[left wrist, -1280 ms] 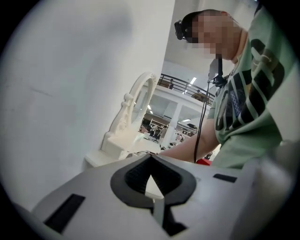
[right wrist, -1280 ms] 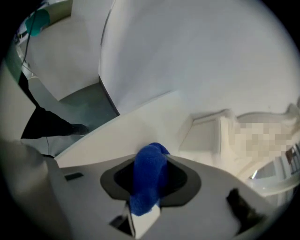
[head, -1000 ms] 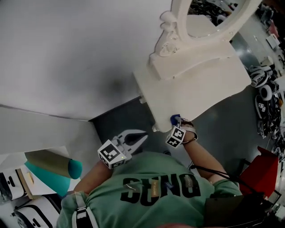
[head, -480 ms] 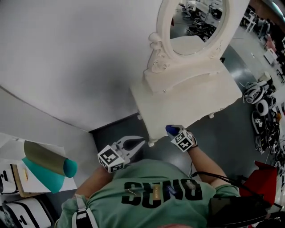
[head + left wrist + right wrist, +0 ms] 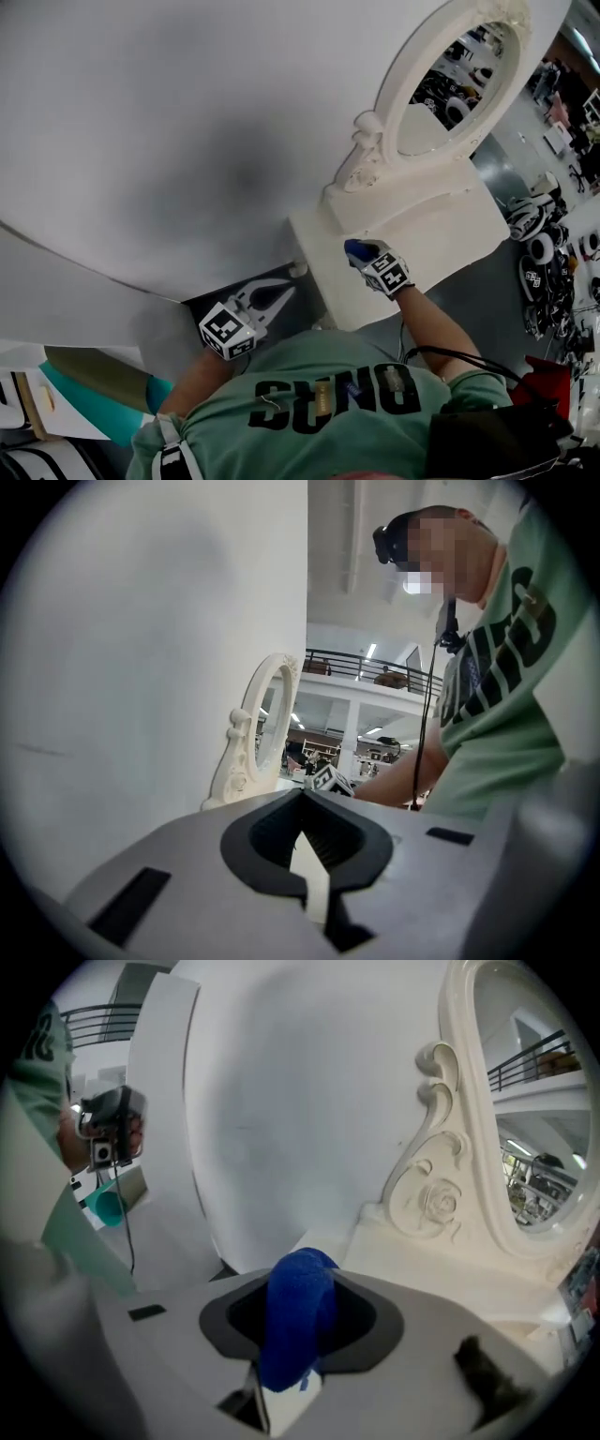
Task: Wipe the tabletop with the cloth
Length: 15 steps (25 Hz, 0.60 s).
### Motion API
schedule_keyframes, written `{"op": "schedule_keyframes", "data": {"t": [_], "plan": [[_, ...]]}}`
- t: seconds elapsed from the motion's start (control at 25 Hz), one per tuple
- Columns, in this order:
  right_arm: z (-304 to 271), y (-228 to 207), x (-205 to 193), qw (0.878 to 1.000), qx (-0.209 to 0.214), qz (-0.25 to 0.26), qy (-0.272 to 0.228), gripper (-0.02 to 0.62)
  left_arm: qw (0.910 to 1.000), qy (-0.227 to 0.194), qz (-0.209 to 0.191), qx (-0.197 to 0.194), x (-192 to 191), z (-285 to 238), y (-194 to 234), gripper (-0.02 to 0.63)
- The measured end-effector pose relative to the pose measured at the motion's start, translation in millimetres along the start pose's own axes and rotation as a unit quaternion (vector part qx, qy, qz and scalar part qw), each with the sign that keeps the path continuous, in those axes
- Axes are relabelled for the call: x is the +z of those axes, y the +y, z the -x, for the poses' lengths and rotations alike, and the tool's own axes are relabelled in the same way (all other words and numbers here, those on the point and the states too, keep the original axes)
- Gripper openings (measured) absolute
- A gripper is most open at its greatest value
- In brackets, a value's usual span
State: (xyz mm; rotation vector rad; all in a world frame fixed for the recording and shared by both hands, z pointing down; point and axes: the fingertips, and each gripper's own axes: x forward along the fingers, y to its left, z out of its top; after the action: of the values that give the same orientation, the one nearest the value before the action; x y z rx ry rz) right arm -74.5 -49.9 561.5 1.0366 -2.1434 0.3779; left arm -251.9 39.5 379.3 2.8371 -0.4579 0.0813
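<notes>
The blue cloth (image 5: 298, 1321) is a folded roll. In the right gripper view its long axis runs 6 to 12 o'clock, and the rounded end points at the wall (image 5: 281, 1101). In the head view it lies over the table's (image 5: 441, 234) left end, at 7 o'clock from the mirror (image 5: 450, 75).

Around it, left to right:
- a teal roll (image 5: 103, 412) lies at lower left
- the left gripper (image 5: 286, 291) is off the table's left edge — jaws together, nothing in them
- the mirror's carved base (image 5: 361, 164) stands just beyond the cloth
- gear (image 5: 539, 253) lies at 3 o'clock

The right gripper (image 5: 363, 253) is clamped on the cloth, which sticks out past its tips toward 10 o'clock — contact with the tabletop cannot be told.
</notes>
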Motion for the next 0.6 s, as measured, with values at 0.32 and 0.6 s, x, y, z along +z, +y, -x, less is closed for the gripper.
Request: {"op": "schedule_keyframes", "data": {"t": [0.32,0.6], "plan": [[-89.3,-84.3,75.0,1.0,-0.016,0.018,-0.004,0.126,0.998,0.03,0.014,0.055,-7.7,10.2,53.3,0.009],[-108.6,-143.7,39.7,1.0,0.012,-0.008,-0.011,0.126,0.9904,0.091,0.058,0.087,-41.8,-55.3,51.9,0.009]]}}
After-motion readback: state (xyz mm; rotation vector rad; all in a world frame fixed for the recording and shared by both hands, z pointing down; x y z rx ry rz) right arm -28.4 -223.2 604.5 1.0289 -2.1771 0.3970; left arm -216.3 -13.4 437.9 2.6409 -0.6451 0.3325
